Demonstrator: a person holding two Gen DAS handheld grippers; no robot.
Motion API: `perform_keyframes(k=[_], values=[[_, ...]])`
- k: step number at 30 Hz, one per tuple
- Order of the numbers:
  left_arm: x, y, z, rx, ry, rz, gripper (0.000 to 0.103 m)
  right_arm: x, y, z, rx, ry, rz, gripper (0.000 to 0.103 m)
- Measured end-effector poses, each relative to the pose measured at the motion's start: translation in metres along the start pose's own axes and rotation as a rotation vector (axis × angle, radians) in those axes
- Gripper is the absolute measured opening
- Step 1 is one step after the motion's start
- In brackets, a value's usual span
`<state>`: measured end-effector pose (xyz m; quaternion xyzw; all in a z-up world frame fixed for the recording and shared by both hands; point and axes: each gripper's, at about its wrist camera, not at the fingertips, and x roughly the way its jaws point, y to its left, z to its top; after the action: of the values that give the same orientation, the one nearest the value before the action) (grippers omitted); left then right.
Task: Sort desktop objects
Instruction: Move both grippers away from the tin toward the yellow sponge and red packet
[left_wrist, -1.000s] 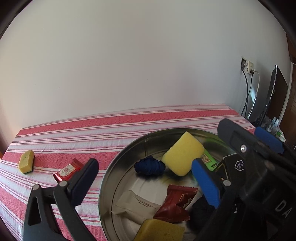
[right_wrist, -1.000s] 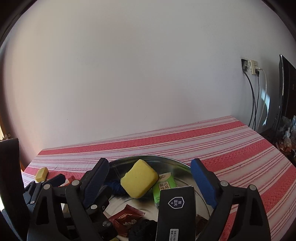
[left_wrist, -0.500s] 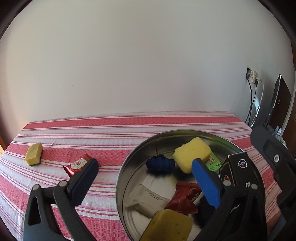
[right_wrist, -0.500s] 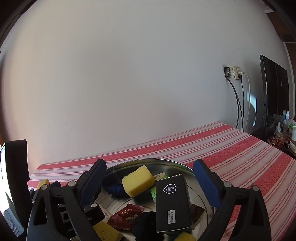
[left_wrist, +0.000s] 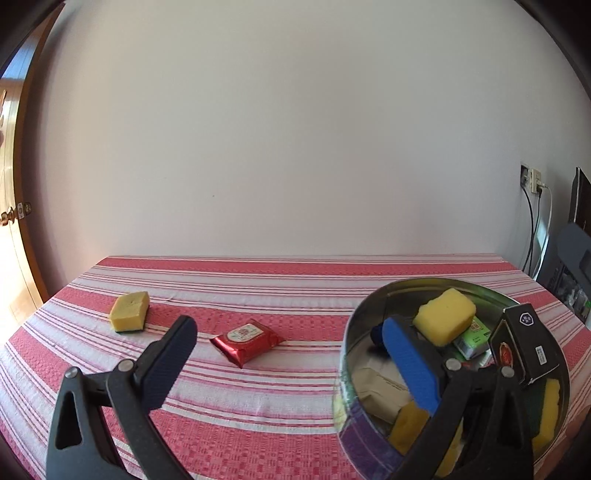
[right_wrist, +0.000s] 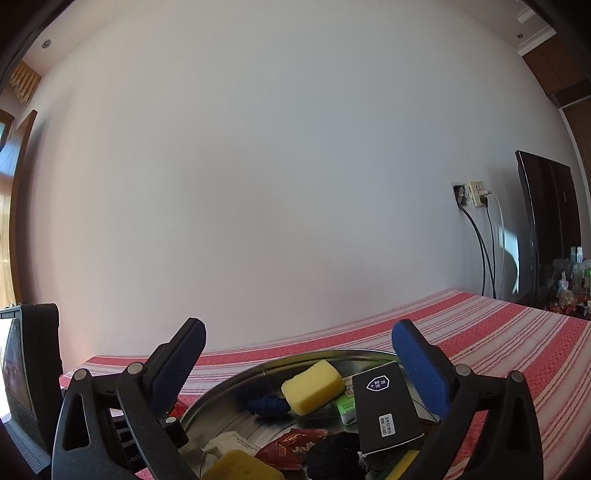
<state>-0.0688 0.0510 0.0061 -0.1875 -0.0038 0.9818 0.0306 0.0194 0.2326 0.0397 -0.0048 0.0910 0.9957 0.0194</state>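
**Desktop objects: round metal tin loaded, two items on the tablecloth**

Desktop objects occupy two zones. In the left wrist view, the round metal tin (left_wrist: 345, 354) sits at 4 o'clock on the red-striped tablecloth (left_wrist: 280, 288). The tin contains a yellow sponge (left_wrist: 445, 319), a green packet (left_wrist: 472, 338), a pale sachet (left_wrist: 380, 387) and a black box (left_wrist: 528, 343) leaning on the right-hand rim. Further yellow sponges lie at the near side of the tin.

Outside the tin, a red foil packet (left_wrist: 247, 341) lies flat at 6 o'clock, well apart from the tin. A loose yellow sponge (left_wrist: 130, 311) rests at 8 o'clock, near the table's left edge.

The left gripper (left_wrist: 288, 354) has its jaws apart with nothing between the pads. The red foil packet appears in the gap beyond them.

In the right wrist view, the right gripper (right_wrist: 299, 362) has its jaws opening, at wide spread, with no pad touching any item. The black box (right_wrist: 386, 406) lies on the tin's contents between the fingers, just beside the right blue pad (right_wrist: 421, 373). A dark blue cloth bundle (right_wrist: 267, 405) and a red snack packet (right_wrist: 291, 448) lie on the tin floor.
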Motion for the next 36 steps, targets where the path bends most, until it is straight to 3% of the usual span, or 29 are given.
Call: perform_keyframes(k=[7,18,25,29,36], values=[[0.009,0.055,-0.009,-0.072,0.071,0.107,0.102,-0.002,0.040,-0.009,-0.084,0.018,0.086,0.102],[0.011,0.140,-0.010,-0.137,0.102,0.272,0.102,0.013,0.110,-0.018,-0.124,0.104,0.248,0.102],[0.025,0.196,-0.011,-0.235,0.155,0.357,0.102,0.054,0.167,-0.029,-0.181,0.257,0.350,0.102],[0.040,0.224,-0.010,-0.261,0.203,0.419,0.102,0.092,0.198,-0.041,-0.216,0.411,0.360,0.102],[0.067,0.252,-0.009,-0.288,0.273,0.453,0.102,0.161,0.231,-0.084,-0.326,0.672,0.262,0.102]])
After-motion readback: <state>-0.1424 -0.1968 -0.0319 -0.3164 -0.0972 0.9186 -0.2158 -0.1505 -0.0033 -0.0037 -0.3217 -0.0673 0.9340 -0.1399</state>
